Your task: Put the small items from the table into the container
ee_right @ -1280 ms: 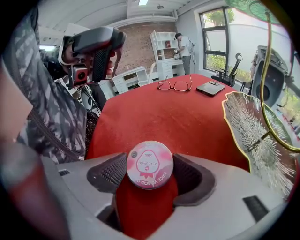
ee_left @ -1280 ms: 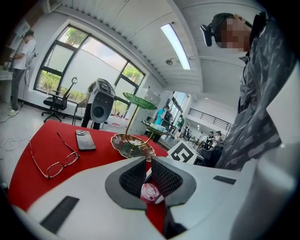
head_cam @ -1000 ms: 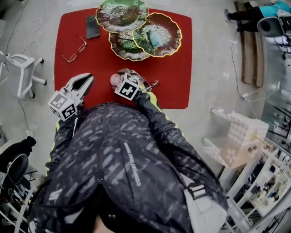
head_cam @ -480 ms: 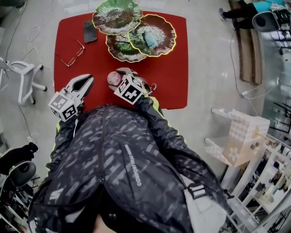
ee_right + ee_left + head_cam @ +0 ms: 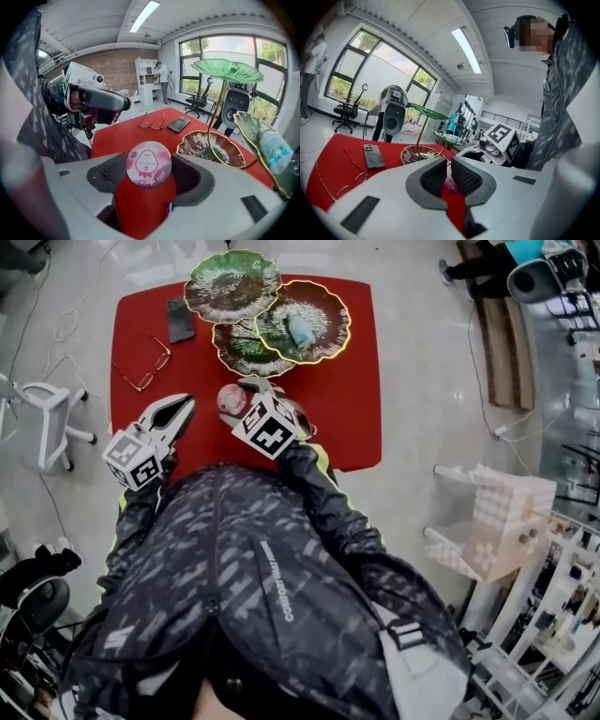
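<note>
A small cup with a pink lid (image 5: pixel 148 162) sits between the jaws of my right gripper (image 5: pixel 148 171), which is shut on it. In the head view the cup (image 5: pixel 230 401) hangs over the red table (image 5: pixel 347 399), just short of the tiered leaf-dish stand (image 5: pixel 242 349). That stand's right dish (image 5: pixel 323 310) holds a pale blue bottle (image 5: pixel 298 328). My left gripper (image 5: pixel 173 412) hovers at the table's near left, shut and holding nothing. In the left gripper view, its pads (image 5: pixel 433 177) almost touch.
A dark phone (image 5: pixel 179 320) and a pair of glasses (image 5: pixel 142 366) lie on the left half of the table. A green leaf dish (image 5: pixel 232 283) tops the stand. A white chair (image 5: pixel 42 399) stands left of the table, and white shelves (image 5: pixel 506 521) are to the right.
The head view has drifted a little. Both grippers keep their places over the table, the right one still gripping the pink cup.
</note>
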Demonstrator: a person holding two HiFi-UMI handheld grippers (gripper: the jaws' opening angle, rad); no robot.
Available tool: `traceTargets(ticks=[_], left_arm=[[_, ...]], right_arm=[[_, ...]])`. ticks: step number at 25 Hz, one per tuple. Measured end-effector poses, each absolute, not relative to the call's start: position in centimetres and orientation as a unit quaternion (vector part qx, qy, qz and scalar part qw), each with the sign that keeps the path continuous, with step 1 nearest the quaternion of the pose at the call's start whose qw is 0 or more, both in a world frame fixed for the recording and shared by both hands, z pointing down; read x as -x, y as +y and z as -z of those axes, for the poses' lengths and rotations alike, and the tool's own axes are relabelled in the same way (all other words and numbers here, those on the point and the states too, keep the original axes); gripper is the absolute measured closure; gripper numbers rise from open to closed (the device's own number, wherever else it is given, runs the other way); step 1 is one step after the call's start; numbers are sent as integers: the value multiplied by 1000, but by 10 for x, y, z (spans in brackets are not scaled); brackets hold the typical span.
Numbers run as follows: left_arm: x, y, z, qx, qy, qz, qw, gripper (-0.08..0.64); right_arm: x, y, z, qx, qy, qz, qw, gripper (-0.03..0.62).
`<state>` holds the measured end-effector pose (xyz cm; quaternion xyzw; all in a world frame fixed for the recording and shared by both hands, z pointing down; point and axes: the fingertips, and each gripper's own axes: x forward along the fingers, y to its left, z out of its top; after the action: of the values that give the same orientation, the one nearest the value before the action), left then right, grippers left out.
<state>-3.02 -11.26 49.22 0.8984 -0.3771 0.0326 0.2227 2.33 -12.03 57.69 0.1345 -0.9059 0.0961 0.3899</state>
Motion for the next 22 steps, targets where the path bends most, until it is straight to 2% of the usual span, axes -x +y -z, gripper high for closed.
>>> traceTargets(ticks=[22], left_arm=[[25,-123,-474,-904,-371,-19,210,531]], right_arm=[[-11,-153,-459,-163,-919,-55,354,291]])
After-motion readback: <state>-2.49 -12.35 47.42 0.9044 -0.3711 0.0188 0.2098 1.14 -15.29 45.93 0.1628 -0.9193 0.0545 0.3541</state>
